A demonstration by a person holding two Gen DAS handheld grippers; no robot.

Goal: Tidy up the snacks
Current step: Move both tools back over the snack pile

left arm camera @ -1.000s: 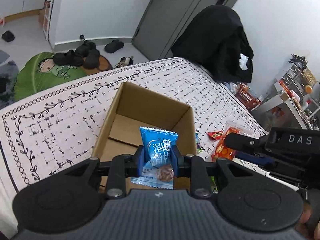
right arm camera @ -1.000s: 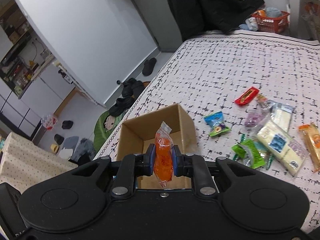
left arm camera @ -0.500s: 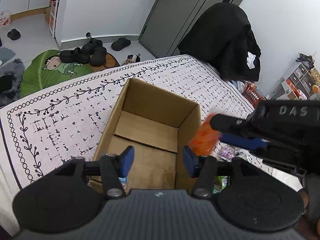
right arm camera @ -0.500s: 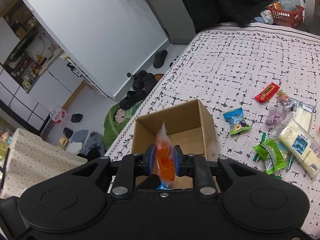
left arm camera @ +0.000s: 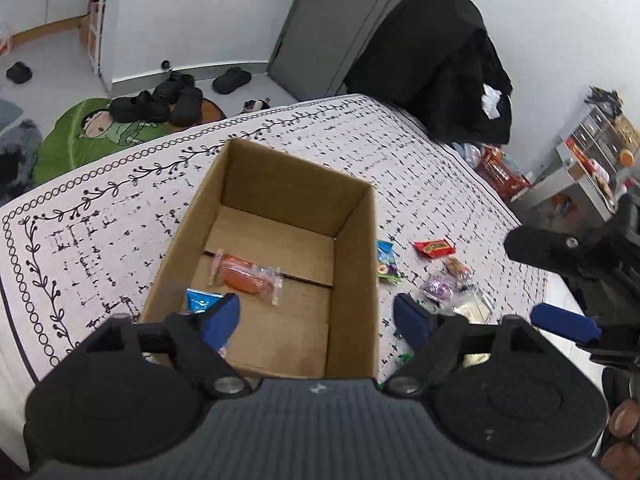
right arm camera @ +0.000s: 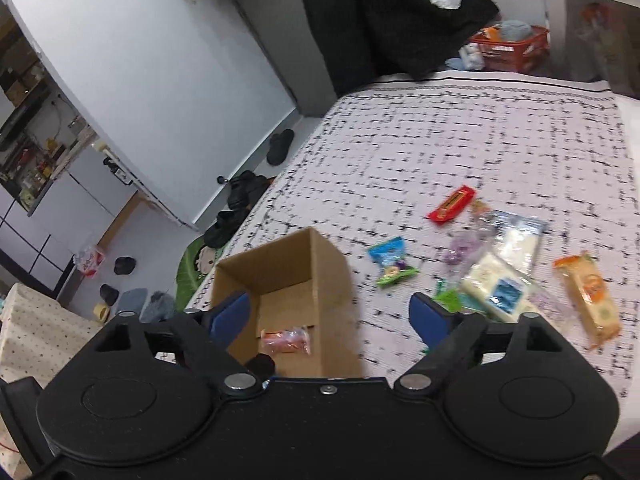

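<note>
An open cardboard box [left arm camera: 356, 216] stands on the patterned bedspread; it also shows in the right wrist view [right arm camera: 332, 280]. An orange snack packet [left arm camera: 244, 276] lies on its floor, seen too in the right wrist view [right arm camera: 285, 340]. A blue packet [left arm camera: 200, 300] lies at the box's near left, partly behind my left finger. My left gripper [left arm camera: 318, 320] is open and empty above the box's near edge. My right gripper [right arm camera: 330, 314] is open and empty above the box; it also shows at the right in the left wrist view [left arm camera: 560, 280]. Several loose snacks lie right of the box: a red bar [right arm camera: 452, 204], a blue-green candy [right arm camera: 392, 260], pale packets [right arm camera: 496, 280], an orange packet [right arm camera: 588, 296].
A black coat [left arm camera: 432, 64] hangs beyond the bed's far end. Shoes [left arm camera: 160, 96] and a green mat [left arm camera: 80, 136] lie on the floor to the left. A red basket [right arm camera: 508, 48] sits past the bed. A shelf unit [left arm camera: 592, 152] stands at the right.
My left gripper opened and the blue packet dropped into the box. My right gripper then opened, and the orange packet now lies on the box floor.
</note>
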